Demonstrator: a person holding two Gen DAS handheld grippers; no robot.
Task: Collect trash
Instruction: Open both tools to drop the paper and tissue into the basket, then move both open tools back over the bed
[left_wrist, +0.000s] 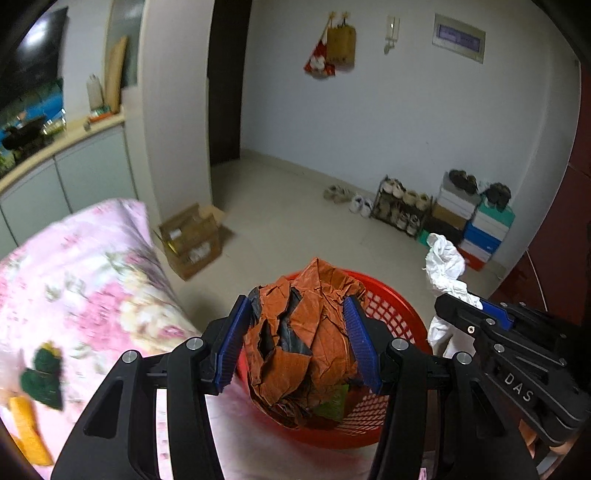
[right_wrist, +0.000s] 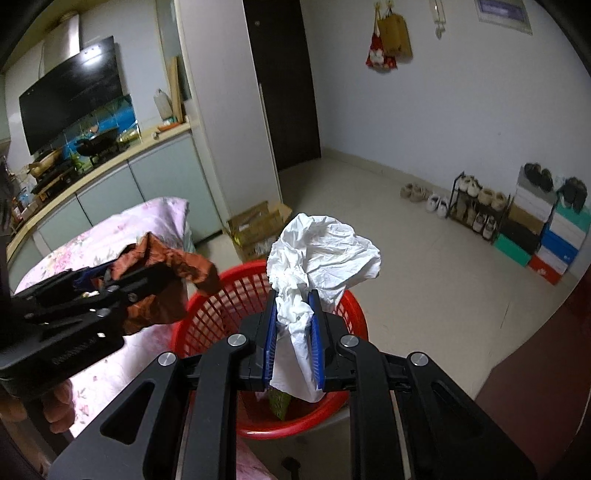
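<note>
Left gripper (left_wrist: 297, 336) clamps my crumpled orange paper wad (left_wrist: 295, 343) above the red basket (left_wrist: 391, 317). Right gripper (right_wrist: 293, 334), at 3 o'clock, pinches white tissue (right_wrist: 325, 247) tight.

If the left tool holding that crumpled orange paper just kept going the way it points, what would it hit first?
Probably the red basket. The left tool, shut on the orange paper, points downward at its opening, so the wad would likely reach the inside or the far rim first. Depth is hard to judge.

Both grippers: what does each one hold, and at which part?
The left gripper clamps a crumpled orange-brown paper wad across its middle. The right gripper pinches a crumpled white paper at its narrow lower part.
</note>
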